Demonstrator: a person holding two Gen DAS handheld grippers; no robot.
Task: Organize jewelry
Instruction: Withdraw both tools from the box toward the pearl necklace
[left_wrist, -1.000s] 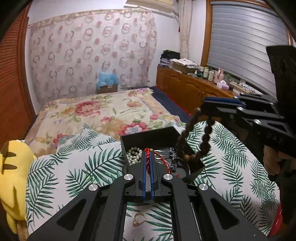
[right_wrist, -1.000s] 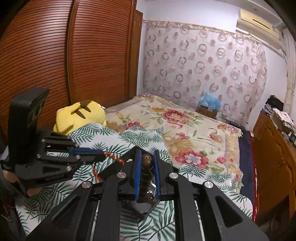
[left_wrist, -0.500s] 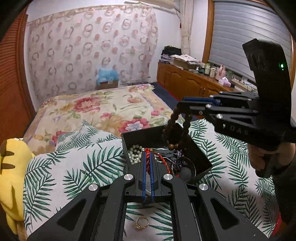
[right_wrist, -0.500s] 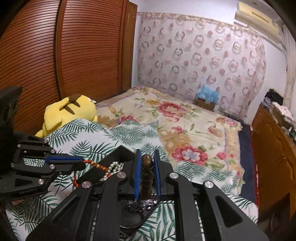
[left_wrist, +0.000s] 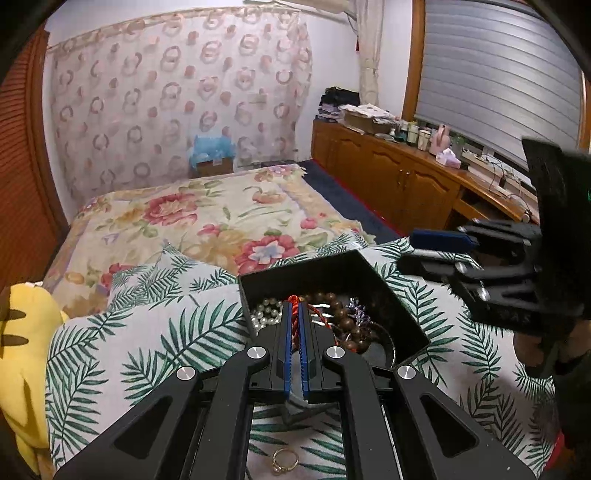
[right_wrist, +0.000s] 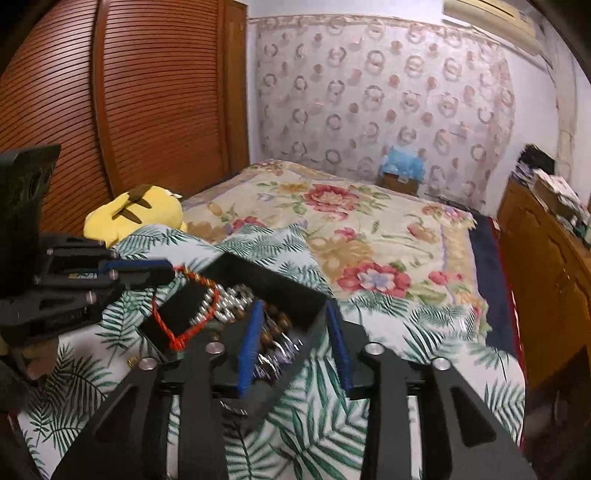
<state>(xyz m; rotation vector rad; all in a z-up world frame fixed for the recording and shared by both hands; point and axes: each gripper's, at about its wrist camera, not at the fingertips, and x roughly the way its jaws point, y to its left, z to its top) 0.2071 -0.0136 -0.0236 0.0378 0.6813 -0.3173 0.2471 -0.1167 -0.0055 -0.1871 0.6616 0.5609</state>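
A black box (left_wrist: 332, 273) sits on the palm-leaf cloth (left_wrist: 147, 332). It holds a pearl bracelet (left_wrist: 264, 312), brown wooden beads (left_wrist: 341, 314) and a purple piece (left_wrist: 356, 306). My left gripper (left_wrist: 294, 306) is shut on a red cord bracelet (left_wrist: 293, 317), which hangs over the box's near edge. In the right wrist view that red cord (right_wrist: 177, 321) dangles from the left gripper (right_wrist: 166, 271). My right gripper (right_wrist: 294, 308) is just above the box (right_wrist: 280, 288) with its jaws opening. The brown beads (right_wrist: 275, 325) lie loose below, and neither pad touches them.
A gold ring (left_wrist: 284, 459) lies on the cloth in front of the box. A yellow plush toy (left_wrist: 22, 350) sits at the left edge. The floral bed (left_wrist: 221, 214) stretches behind, and wooden cabinets (left_wrist: 406, 184) line the right wall. The right gripper (left_wrist: 417, 253) hovers to the right of the box.
The right gripper came down over the box and its jaws parted. The brown beads it held now lie inside the box. The left gripper stayed put, still shut on the red cord.
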